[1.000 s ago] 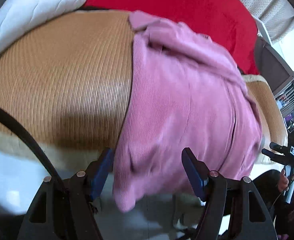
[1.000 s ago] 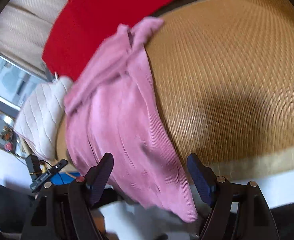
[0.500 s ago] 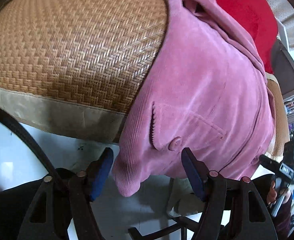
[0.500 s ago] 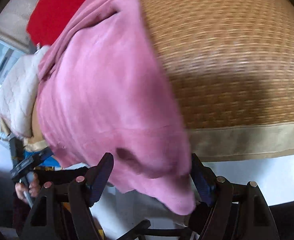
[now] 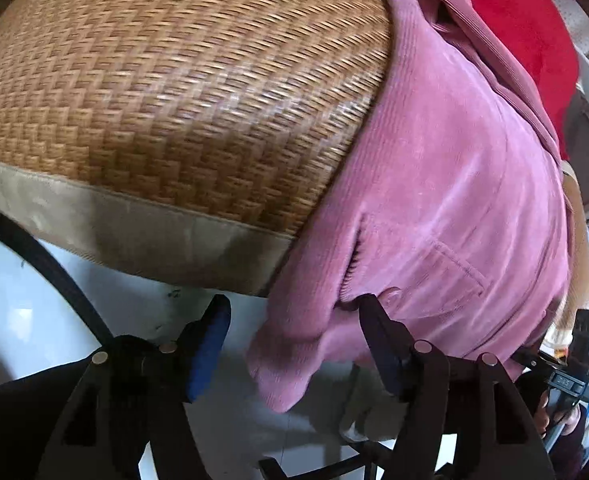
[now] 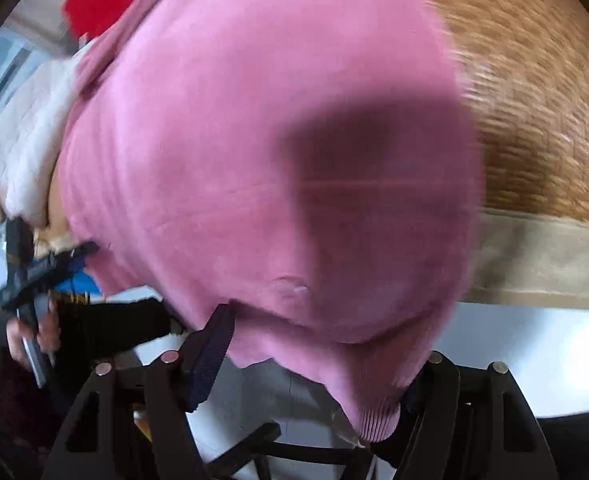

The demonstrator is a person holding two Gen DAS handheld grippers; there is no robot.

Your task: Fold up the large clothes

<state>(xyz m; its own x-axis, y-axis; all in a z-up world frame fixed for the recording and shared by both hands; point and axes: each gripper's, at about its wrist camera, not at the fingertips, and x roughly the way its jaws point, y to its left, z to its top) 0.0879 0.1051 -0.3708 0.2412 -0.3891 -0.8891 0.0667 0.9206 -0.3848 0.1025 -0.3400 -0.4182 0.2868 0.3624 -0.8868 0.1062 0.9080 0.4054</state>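
Two grippers, both at the near hem of the pink corduroy garment (image 5: 454,184), both spread wide.

Left gripper (image 5: 294,316): jaws far apart, nothing clamped. The garment's lower left corner hangs down into the gap. The right-hand finger touches the cloth just under the buttoned pocket flap (image 5: 418,264); the left-hand finger with the blue pad (image 5: 208,344) stands clear of the fabric, over the white floor (image 5: 22,300).

Right gripper (image 6: 318,344): jaws also wide, no grip. The garment's other lower corner, with its ribbed edge (image 6: 374,420), droops between the fingers. The left-hand pad (image 6: 210,348) sits at the hem's edge; the right-hand fingertip is hidden behind the cloth, so contact there can't be judged. This view is motion-blurred, and a dark shadow falls on the fabric just ahead of the gripper.

Garment position: spread flat on the woven rattan mat (image 5: 174,92), collar at the far end, hem overhanging the near beige border (image 5: 134,236) of the mat. It fills the right side of the left wrist view and most of the right wrist view.

Further out: a red cloth (image 5: 514,20) lies beyond the collar, and a white quilted cushion (image 6: 26,148) sits at the garment's far side in the right wrist view. The person's hand (image 6: 34,332) on the other handle shows at the edge of that view.
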